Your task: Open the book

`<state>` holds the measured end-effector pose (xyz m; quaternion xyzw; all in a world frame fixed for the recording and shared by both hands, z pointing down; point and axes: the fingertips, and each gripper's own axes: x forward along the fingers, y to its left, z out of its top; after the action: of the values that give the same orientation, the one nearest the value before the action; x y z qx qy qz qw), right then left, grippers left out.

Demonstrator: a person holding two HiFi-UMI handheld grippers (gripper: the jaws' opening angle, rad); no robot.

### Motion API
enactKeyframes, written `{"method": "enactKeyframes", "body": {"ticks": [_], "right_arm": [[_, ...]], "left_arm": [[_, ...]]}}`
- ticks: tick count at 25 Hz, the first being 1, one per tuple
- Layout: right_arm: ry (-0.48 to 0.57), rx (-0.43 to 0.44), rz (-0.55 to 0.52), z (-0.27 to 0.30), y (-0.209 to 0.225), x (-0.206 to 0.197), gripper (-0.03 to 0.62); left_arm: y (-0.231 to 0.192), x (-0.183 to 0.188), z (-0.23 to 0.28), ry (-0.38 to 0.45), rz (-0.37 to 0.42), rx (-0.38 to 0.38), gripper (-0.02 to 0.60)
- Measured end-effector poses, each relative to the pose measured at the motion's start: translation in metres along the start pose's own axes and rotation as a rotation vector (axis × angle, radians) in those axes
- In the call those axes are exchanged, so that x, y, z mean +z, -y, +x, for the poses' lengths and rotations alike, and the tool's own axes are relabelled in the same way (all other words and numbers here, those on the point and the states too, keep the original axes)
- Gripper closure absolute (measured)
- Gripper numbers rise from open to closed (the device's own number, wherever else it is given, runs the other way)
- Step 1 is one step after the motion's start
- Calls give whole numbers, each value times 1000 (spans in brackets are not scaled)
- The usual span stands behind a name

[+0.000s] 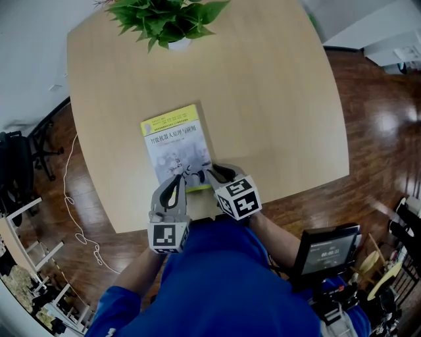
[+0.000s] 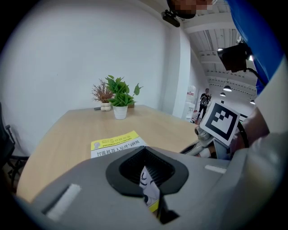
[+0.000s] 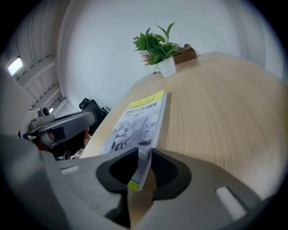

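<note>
A closed book point(image 1: 174, 141) with a yellow and white cover lies flat on the light wooden table point(image 1: 276, 99), close to the near edge. My left gripper point(image 1: 179, 176) is at the book's near edge, left of its middle. In the left gripper view its jaws point(image 2: 150, 193) stand almost together, with a sliver of the book point(image 2: 117, 143) pinched between the pads. My right gripper point(image 1: 206, 172) is at the near right corner. In the right gripper view the jaws point(image 3: 140, 173) stand shut on the thin near edge of the book point(image 3: 139, 121).
A potted green plant point(image 1: 168, 20) stands at the table's far edge. The table's near edge runs just under both grippers. Dark wood floor surrounds the table, with a black chair point(image 1: 20, 164) and a white cable point(image 1: 72, 210) at left and a small screen point(image 1: 325, 250) at right.
</note>
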<state>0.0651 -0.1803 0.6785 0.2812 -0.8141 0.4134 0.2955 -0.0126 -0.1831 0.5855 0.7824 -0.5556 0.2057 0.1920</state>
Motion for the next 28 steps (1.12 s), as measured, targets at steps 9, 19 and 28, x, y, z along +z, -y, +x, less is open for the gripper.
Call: {"method": "enactKeyframes", "body": {"ticks": [9, 19, 28], "right_arm": [[-46, -21, -4, 4, 0, -5, 512], [-66, -49, -68, -3, -3, -3, 513], [-76, 20, 26, -7, -6, -11, 519]], "left_arm": [[-5, -1, 1, 5, 5, -5, 574], [-5, 4, 6, 16, 2, -9, 574], [-4, 4, 9, 25, 1, -12, 575]]}}
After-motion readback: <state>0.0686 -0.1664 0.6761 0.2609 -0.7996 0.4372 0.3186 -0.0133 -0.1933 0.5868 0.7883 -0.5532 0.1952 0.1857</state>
